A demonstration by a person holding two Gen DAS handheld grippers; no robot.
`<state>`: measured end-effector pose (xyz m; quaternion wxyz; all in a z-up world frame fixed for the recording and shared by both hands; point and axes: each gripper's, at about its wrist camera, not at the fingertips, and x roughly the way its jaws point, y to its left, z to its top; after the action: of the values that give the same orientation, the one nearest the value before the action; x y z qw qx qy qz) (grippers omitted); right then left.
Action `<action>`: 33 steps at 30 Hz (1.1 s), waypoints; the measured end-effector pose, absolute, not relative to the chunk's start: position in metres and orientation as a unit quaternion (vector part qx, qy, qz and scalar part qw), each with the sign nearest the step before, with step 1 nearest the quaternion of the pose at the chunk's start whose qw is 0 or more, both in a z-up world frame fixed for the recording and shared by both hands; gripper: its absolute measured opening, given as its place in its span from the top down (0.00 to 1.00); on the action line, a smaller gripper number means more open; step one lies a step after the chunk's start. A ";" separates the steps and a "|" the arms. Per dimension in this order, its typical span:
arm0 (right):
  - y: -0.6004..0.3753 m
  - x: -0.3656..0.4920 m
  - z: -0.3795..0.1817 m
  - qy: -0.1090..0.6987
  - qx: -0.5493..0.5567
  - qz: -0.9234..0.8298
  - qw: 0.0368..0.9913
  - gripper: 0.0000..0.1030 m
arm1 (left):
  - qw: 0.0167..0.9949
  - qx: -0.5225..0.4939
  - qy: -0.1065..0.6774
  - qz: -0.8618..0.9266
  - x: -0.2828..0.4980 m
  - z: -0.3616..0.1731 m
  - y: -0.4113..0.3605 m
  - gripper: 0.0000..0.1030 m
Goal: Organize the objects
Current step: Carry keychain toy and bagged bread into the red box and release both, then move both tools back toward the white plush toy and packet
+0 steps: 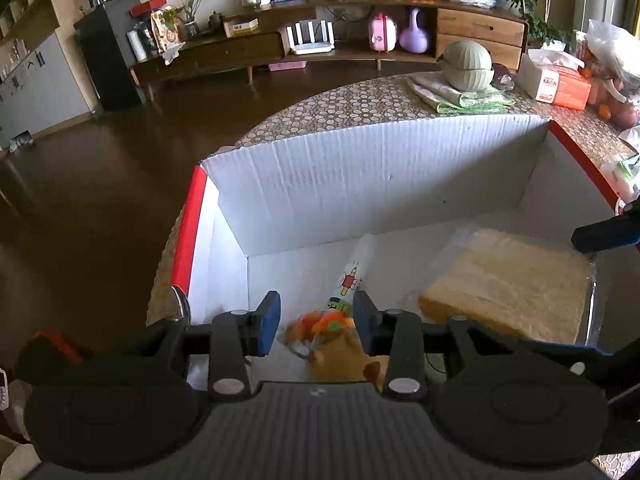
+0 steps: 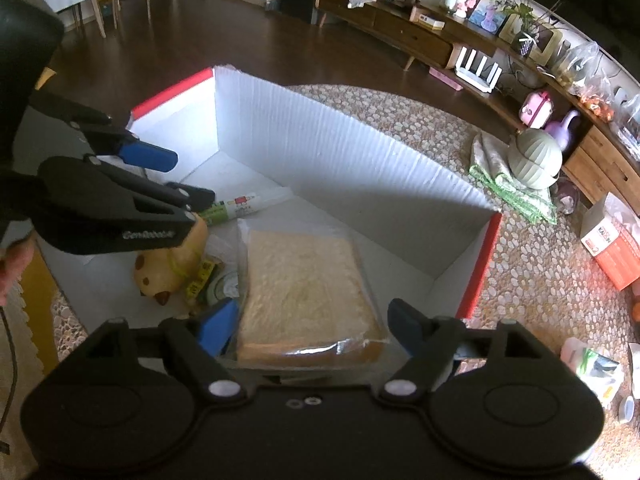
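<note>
Low at centre of the right wrist view, the bagged bread slab (image 2: pixel 304 292) lies flat in the white box (image 2: pixel 340 152), between the right gripper (image 2: pixel 312 326)'s spread, untouching fingers. Left of it, the left gripper (image 1: pixel 316 320) hovers part-open over a yellow toy (image 2: pixel 172 268), clamping nothing.

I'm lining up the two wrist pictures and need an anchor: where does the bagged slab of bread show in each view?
Left wrist: the bagged bread lies at lower right, on the floor of the white box, right of the left gripper.
Right wrist: the bread sits at centre, between the fingers of the right gripper.
Shared landmark: the printed white tube lying just left of the bread.
</note>
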<state>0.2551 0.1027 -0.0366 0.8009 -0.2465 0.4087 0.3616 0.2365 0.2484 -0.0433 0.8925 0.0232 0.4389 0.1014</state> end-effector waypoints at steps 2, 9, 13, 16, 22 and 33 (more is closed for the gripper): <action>0.099 0.253 -0.033 0.407 -0.243 0.364 0.802 0.18 | 0.893 0.024 0.437 0.102 0.236 -0.042 0.247 0.52; 0.082 0.246 -0.017 0.399 -0.223 0.375 0.807 0.17 | 0.901 0.010 0.419 0.112 0.228 -0.033 0.245 0.32; 0.072 0.238 -0.007 0.391 -0.212 0.385 0.809 0.14 | 0.904 0.008 0.414 0.112 0.221 -0.027 0.242 0.32; 0.064 0.234 -0.001 0.388 -0.202 0.386 0.812 0.13 | 0.907 0.010 0.407 0.108 0.215 -0.022 0.235 0.32; 0.045 0.223 0.009 0.379 -0.194 0.389 0.817 0.11 | 0.913 0.008 0.396 0.100 0.202 -0.011 0.222 0.32; -0.002 0.209 0.028 0.364 -0.149 0.394 0.831 0.10 | 0.926 0.006 0.371 0.070 0.172 0.015 0.186 0.32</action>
<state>0.2095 -0.0018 0.0281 0.8308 -0.1486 0.3637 0.3943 0.1723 0.1861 0.0153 0.9260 0.0062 0.3710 0.0703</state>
